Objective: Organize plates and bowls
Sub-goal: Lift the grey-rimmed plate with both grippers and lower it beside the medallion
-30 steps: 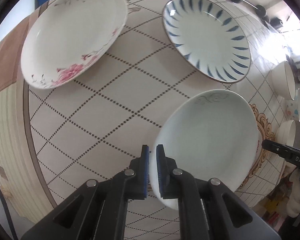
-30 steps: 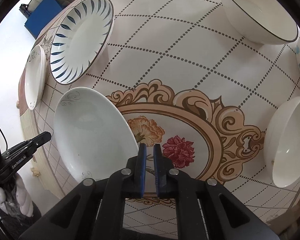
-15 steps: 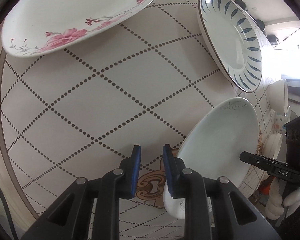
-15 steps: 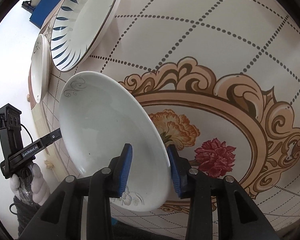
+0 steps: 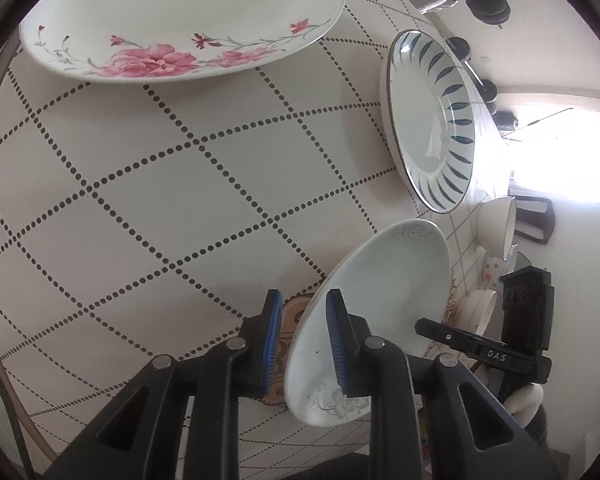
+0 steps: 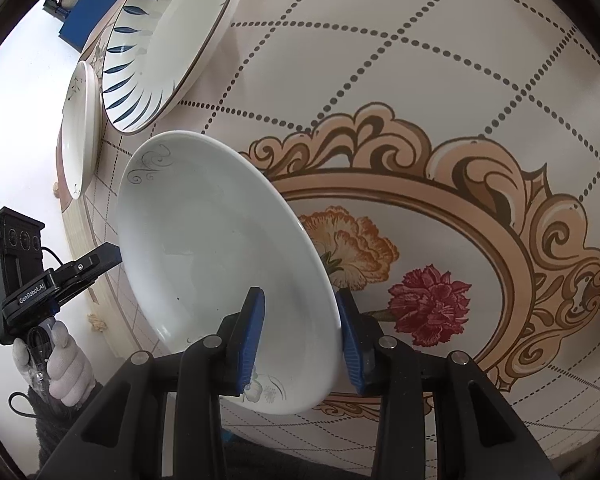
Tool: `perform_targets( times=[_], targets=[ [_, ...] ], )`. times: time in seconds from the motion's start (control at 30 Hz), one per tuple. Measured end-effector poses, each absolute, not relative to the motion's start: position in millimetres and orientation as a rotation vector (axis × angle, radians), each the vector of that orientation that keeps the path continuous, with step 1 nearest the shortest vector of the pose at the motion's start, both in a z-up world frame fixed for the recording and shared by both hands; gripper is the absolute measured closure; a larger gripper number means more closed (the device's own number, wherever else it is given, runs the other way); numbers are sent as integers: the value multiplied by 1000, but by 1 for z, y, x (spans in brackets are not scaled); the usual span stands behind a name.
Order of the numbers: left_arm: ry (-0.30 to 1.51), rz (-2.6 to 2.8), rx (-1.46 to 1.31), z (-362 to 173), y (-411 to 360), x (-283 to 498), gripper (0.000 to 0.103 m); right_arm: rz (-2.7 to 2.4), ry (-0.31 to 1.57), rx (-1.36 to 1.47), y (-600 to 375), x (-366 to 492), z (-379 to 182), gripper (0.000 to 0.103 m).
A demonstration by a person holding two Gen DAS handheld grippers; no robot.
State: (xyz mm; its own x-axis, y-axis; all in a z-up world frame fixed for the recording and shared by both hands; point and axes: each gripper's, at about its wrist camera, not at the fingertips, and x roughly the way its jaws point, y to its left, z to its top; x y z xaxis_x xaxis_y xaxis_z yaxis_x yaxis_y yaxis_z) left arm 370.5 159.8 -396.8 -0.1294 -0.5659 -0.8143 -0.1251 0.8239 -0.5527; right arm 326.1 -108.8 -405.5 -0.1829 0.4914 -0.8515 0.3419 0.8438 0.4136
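A white plate with grey scroll marks [image 5: 380,280] [image 6: 220,240] rests on the patterned table [image 5: 140,200]. My left gripper [image 5: 303,336] is open and straddles its near rim: one pad lies over the inner face, and the other stands off the outside with table showing in the gap. From the opposite side my right gripper [image 6: 300,332] is also open astride the rim, with one pad over the bowl of the plate and the other just outside its edge. A pink-flowered plate [image 5: 180,12] and a blue-leaf plate [image 5: 428,120] [image 6: 168,32] lie farther off.
White bowls [image 5: 496,224] [image 5: 476,312] stand along the table's far right in the left wrist view. A gloved hand [image 6: 66,356] holds the left tool beyond the table edge. A blue box [image 6: 88,12] sits on the floor. The table's rim curves close at the left.
Both grippers went from shut to open and dropped onto the white plate's rim from opposite sides. The left one also swung closer and tilted further down.
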Motion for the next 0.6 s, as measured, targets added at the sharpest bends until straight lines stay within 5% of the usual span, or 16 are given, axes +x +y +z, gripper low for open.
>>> perform_targets(
  times=[0.3, 0.43, 0.6],
  targets=[
    [1734, -431, -353, -411, 119, 365, 81, 184, 1793, 639, -122, 324, -405, 63],
    [1725, -397, -270, -411, 115, 362, 84, 146, 1790, 551, -120, 322, -404, 83],
    [1735, -399, -192, -407, 105, 355, 84, 135, 1787, 613, -130, 316, -407, 84]
  ],
)
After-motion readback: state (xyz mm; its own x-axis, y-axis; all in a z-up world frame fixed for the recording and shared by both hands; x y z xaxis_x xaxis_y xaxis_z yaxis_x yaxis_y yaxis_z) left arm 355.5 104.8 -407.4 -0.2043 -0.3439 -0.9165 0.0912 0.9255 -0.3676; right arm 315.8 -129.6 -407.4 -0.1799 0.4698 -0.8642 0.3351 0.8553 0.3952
